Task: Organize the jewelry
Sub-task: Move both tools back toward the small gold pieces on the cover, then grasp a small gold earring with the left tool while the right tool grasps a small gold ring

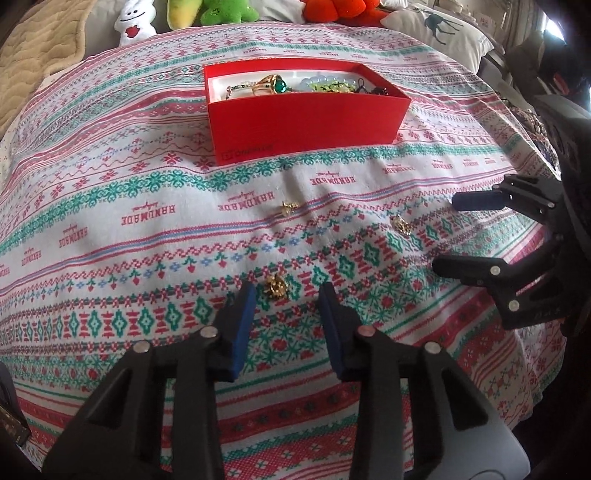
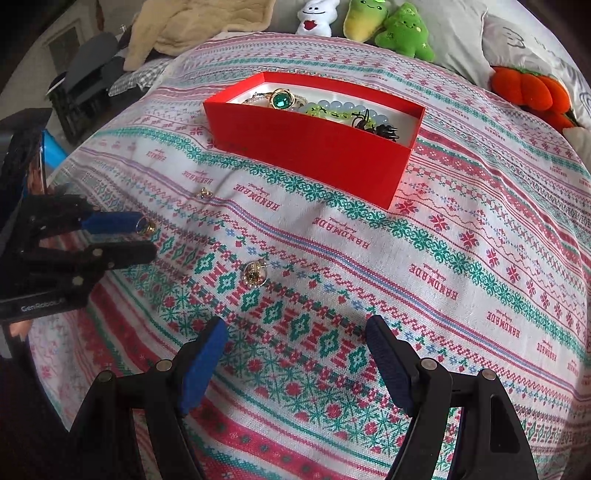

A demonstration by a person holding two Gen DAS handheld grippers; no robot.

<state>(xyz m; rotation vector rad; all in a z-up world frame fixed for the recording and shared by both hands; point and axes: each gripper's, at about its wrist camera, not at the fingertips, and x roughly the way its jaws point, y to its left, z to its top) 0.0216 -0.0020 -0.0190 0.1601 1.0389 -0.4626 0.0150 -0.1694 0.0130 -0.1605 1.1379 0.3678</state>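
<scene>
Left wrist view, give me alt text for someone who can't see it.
Open left tongs hover over a small gold earring on a patterned cloth. Two more earrings lie beyond, before a red box of jewelry; the right tongs reach in, open.

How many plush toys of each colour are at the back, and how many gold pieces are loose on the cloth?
White plush toy: 1
Yellow-green plush toy: 1
Green plush toy: 1
Orange plush toy: 1
Loose gold pieces: 3
Total: 7
</scene>
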